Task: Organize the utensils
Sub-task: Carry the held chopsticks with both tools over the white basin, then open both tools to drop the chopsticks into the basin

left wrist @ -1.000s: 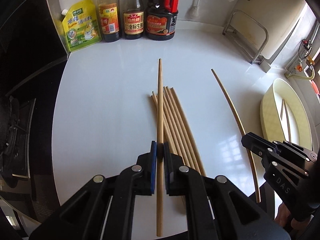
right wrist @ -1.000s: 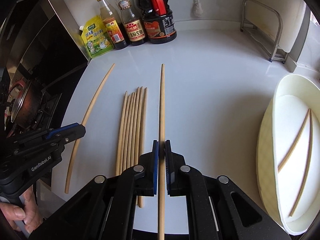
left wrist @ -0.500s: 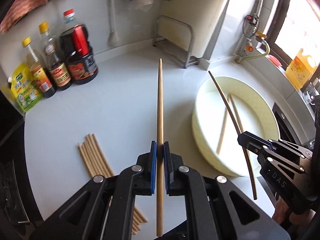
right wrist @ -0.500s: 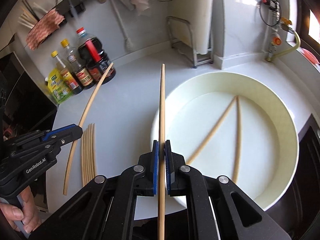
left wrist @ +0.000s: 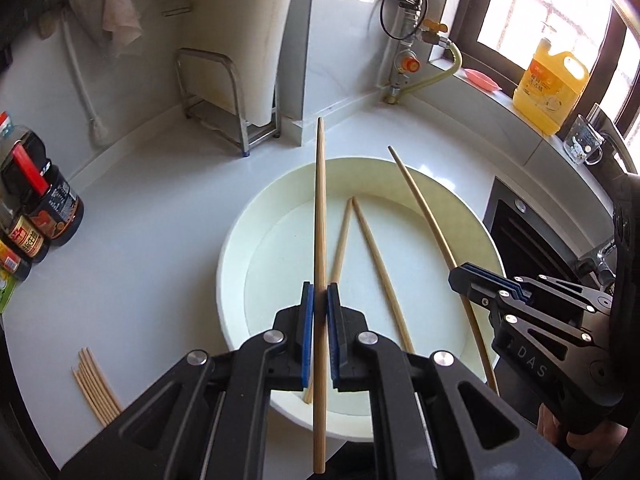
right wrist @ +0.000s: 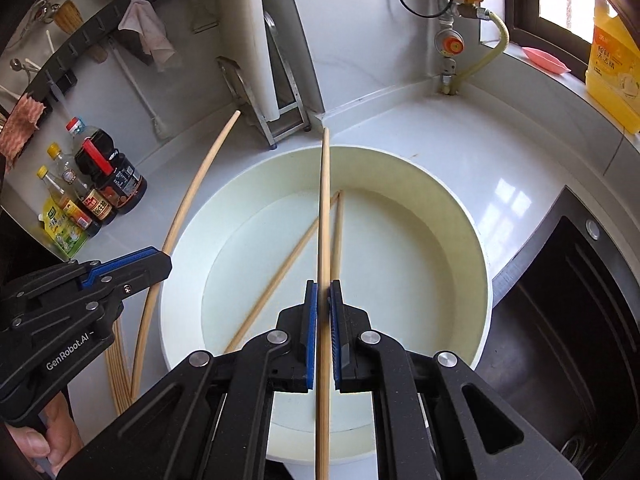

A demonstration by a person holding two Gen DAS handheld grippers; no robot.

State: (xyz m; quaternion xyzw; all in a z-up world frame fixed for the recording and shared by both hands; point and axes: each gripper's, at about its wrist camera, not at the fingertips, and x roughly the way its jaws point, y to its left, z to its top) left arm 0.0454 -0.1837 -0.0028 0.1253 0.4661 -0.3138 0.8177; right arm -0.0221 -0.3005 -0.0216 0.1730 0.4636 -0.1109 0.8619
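The white counter [left wrist: 168, 216] carries a cream basin [left wrist: 236, 240] mid-counter, sauce bottles [left wrist: 48, 208] at its left edge and loose chopsticks [left wrist: 94, 392] near its front-left edge.

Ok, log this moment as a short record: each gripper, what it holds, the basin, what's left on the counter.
left gripper: shut on a chopstick, above the basin
right gripper: shut on another chopstick, above the basin
basin: cream, round, on the white counter
in basin: two chopsticks, far tips meeting in a V
left on counter: chopstick bundle, left of the basin
beyond: sauce bottles by the wall
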